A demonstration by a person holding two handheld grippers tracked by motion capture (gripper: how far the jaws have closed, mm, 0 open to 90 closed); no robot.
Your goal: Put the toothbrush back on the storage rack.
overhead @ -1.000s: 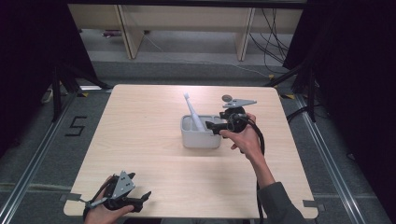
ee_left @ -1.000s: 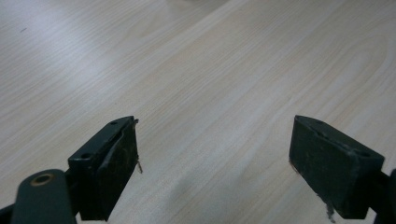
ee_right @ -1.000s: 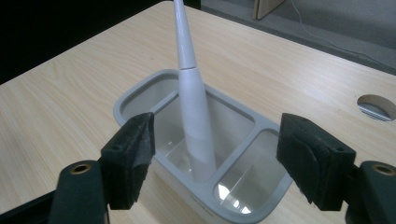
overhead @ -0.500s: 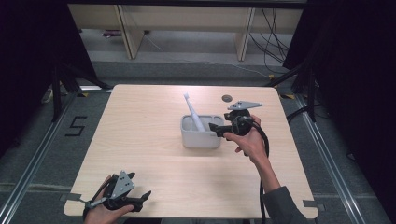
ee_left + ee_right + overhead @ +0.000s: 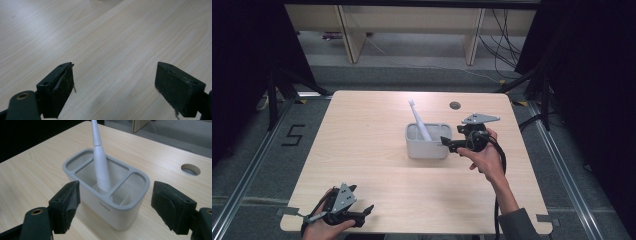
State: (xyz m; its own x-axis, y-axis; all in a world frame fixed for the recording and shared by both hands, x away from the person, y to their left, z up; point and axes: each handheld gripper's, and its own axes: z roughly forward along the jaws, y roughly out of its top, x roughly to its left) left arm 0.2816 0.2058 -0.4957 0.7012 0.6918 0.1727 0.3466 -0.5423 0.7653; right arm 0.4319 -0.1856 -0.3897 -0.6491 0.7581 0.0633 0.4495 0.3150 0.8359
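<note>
Toothbrush (image 5: 100,162) – a white one, looks like the electric kind with a fat handle and a thin neck – stands in the middle compartment of a grey-rimmed white holder (image 5: 120,212), leaning so its head tips toward the far-left of the table (image 5: 377,115) in the high view. The holder has three compartments in the right gripper view: a narrow one at the far end, the big middle one with the brush, and a smaller one at the near end. It sits a bit right of the table's centre.

Right gripper (image 5: 447,144) is just beside the holder's right end, pointing at it – jaws apart, and they've just been opening a little more. From the right gripper view the two black jaws stand either side of the holder's near end without touching it, so nothing is clamped. The person's right hand (image 5: 484,157) wraps the gripper body, with the grey three-cornered plate on top and the cable trailing back along the forearm.

Left gripper (image 5: 367,210) is well apart from all that, down at the near-left corner of the table, held low in the left hand (image 5: 319,227). Its jaws are wide apart too, with only bare light wood between them in the left gripper view.

Also on the tabletop: a small round hole (image 5: 455,105) near the far edge, behind the holder and to its right.
</note>
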